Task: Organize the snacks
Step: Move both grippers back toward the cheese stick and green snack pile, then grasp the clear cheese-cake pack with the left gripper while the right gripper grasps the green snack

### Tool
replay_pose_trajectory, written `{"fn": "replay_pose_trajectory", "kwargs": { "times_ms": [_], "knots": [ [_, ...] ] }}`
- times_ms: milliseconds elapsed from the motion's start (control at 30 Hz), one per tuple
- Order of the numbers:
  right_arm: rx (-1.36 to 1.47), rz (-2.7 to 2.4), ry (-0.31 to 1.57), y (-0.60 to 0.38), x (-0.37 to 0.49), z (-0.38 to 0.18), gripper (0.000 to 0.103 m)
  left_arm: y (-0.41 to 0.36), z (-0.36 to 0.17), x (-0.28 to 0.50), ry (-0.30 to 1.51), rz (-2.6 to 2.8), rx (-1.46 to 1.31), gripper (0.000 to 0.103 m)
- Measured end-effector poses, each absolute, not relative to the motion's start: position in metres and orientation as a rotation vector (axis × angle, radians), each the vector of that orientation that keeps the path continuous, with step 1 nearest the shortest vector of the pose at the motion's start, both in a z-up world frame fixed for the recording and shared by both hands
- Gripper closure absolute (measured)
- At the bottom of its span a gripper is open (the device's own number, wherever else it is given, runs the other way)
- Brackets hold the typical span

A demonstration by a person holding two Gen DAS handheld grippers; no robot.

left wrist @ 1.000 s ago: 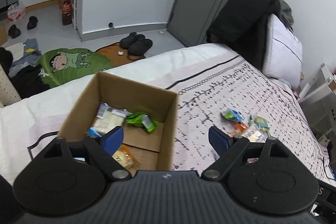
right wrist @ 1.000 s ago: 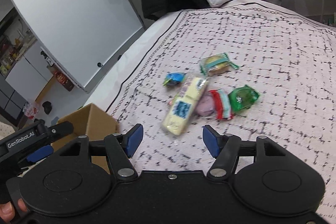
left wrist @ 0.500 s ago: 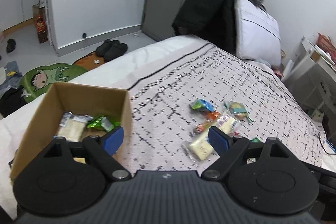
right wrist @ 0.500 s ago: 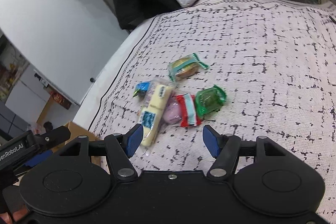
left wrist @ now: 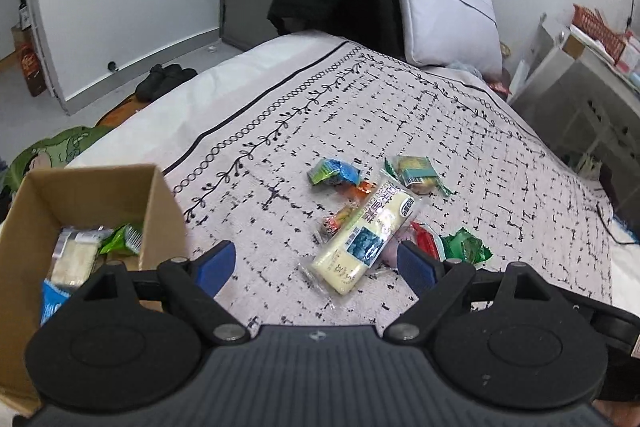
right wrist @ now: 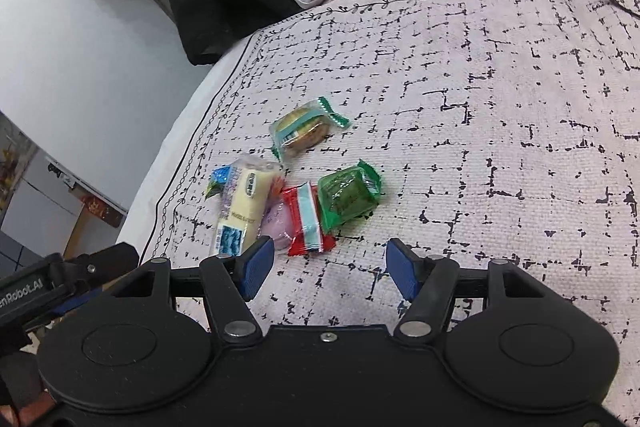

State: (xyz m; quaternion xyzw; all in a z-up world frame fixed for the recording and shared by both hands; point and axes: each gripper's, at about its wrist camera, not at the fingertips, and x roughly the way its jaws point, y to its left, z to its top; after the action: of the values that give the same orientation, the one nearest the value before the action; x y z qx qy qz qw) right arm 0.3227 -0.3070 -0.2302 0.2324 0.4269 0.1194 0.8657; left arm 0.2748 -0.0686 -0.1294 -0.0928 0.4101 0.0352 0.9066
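- The left gripper (left wrist: 316,265) hangs above the patterned white bedspread (left wrist: 460,131), its blue-padded fingers spread wide with nothing between them.
- Just ahead of it, between the two fingertips' lines, lies the long clear packet of pale yellow cake with a blue label (left wrist: 366,233). Its long axis runs diagonally, the blue-label end nearest the gripper and the far end pointing ahead and to the right.
- To the left of that gripper stands the open brown cardboard box (left wrist: 160,195), with a pale wrapped bar and a green packet inside.
- The right gripper (right wrist: 330,269) is also wide open and empty, over the bedspread.
- Directly ahead of its left finger lies the red-and-white wrapped snack (right wrist: 306,221), long axis pointing away from the gripper. The green square wrapped snack (right wrist: 348,195) touches it on the right.
- Further ahead sits the clear-wrapped round biscuit with green-edged ends (right wrist: 304,133), tilted diagonally.
- A small blue packet (left wrist: 334,171) lies beyond the cake packet.
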Motion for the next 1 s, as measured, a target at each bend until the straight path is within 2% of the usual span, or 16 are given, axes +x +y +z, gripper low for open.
{"fn": "replay_pose_trajectory", "kwargs": {
  "times_ms": [1000],
  "knots": [
    [0.517, 0.222, 0.913, -0.304, 0.376, -0.26, 0.053, -0.103, -0.194, 0.351, 0.902, -0.057, -0.16, 0.019]
  ]
}}
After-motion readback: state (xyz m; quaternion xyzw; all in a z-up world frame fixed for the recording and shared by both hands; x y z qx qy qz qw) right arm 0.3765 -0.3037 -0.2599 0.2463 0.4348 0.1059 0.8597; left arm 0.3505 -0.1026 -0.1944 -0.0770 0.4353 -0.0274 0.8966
